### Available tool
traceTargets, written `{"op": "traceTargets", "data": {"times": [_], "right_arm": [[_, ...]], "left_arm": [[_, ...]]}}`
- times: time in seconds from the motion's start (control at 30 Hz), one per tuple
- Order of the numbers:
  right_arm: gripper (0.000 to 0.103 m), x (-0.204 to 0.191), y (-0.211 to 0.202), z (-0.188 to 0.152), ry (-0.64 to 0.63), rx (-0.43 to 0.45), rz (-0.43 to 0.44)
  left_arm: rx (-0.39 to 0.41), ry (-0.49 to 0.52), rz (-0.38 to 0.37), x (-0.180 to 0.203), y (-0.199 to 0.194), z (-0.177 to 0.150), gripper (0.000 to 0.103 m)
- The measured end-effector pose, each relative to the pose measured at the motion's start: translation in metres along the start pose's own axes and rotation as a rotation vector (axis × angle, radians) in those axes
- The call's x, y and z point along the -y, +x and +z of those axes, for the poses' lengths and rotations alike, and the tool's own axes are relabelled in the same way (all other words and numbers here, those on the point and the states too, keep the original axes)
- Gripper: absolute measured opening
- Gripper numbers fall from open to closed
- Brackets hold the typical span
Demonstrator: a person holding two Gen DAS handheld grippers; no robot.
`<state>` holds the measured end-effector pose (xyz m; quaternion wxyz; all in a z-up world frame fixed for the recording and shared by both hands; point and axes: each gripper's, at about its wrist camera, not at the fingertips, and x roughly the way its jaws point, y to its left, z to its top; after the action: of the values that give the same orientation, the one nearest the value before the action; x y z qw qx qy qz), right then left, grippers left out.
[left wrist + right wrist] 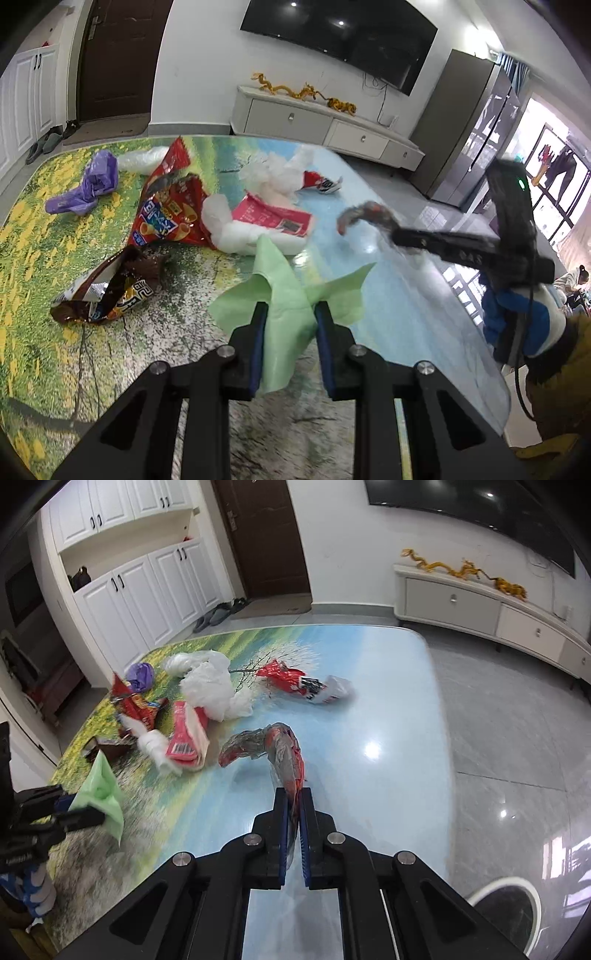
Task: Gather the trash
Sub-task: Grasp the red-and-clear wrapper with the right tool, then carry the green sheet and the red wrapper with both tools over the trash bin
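Trash lies scattered over the desk (110, 369) with its landscape print, mostly in the left half of both wrist views. My right tongs (294, 801) are pinched nearly closed on a clear wrapper (273, 746) with red print, which curls up and forward from the pads above the glossy blue part of the desk. My left tongs (290, 314) sit at a middling gap with the green bag (291, 291) between the pads; the left pad seems to press it, though I cannot say for sure that both pads grip it, as the film hides the contact.

Remaining litter:
- red snack bag (170, 206), upper left of the left wrist view
- brown snack packet (107, 291), lower left of it
- purple bag (85, 188), far left
- white plastic (210, 686), upper middle of the right wrist view
- small red wrapper (291, 679), just right of that

I judge the step in hand is dropping the wrapper into the green bag. To do it well, I would get the bag's mouth open and firmly held first, bring the wrapper over that opening, then release only once it hangs inside.
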<state>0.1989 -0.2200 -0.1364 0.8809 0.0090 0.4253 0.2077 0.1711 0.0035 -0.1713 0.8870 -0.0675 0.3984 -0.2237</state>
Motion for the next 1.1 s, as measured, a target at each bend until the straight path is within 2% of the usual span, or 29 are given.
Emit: {"op": "traceTargets", "data": {"times": [0.47, 0.67, 0.9, 1.1], "right_arm": [[0.006, -0.016, -0.124, -0.062, 0.035, 0.123, -0.032], [0.006, -0.007, -0.169, -0.087, 0.078, 0.191, -0.069], [0.006, 0.04, -0.211, -0.123, 0.174, 0.266, -0.136], [0.006, 0.107, -0.223, -0.166, 0.336, 0.285, -0.21]], "left_arm": [[0.093, 0.039, -0.014, 0.046, -0.068, -0.011, 0.023], [0.124, 0.063, -0.041, 0.073, -0.086, 0.002, 0.023], [0.08, 0.151, -0.085, 0.136, -0.067, 0.026, 0.023], [-0.029, 0.258, -0.153, 0.216, -0.01, 0.05, 0.023]]}}
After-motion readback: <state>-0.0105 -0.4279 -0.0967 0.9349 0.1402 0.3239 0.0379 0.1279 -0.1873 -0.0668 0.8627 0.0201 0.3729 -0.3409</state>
